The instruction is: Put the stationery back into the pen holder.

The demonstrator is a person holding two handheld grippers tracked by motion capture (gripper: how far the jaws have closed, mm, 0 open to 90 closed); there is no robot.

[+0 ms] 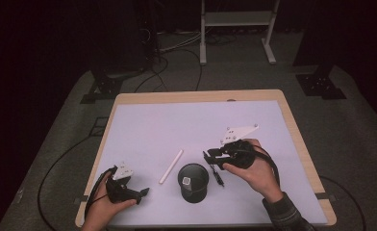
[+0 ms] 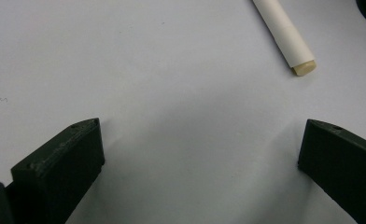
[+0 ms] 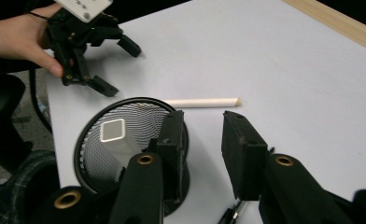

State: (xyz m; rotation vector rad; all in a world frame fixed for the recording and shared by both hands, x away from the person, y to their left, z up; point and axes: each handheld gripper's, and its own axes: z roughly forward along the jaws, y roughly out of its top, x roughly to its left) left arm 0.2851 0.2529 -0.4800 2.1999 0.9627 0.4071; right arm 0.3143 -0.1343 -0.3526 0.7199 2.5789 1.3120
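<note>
A black mesh cup point(image 1: 196, 193) stands near the table's front, with a white square-ended block point(image 1: 187, 181) upright inside it. Left of the cup a white stick point(image 1: 171, 166) lies on the mat. A black pen point(image 1: 219, 177) lies to the cup's right. My right gripper point(image 1: 209, 156) hovers just right of the cup, over the pen, jaws a little apart with nothing between them. In the right gripper view its jaws point(image 3: 202, 119) frame the cup's rim point(image 3: 85, 140), the block point(image 3: 113, 130) and the stick point(image 3: 202, 101). My left gripper point(image 1: 143, 192) rests at the front left, open and empty point(image 2: 204, 126), short of the stick's end point(image 2: 286, 35).
The white mat point(image 1: 186, 120) covers a wood-edged table point(image 1: 297, 130). Cables trail from both grippers over the front edge. The left hand and its gripper point(image 3: 123, 70) appear beyond the cup in the right gripper view. A white frame stands on the floor behind the table.
</note>
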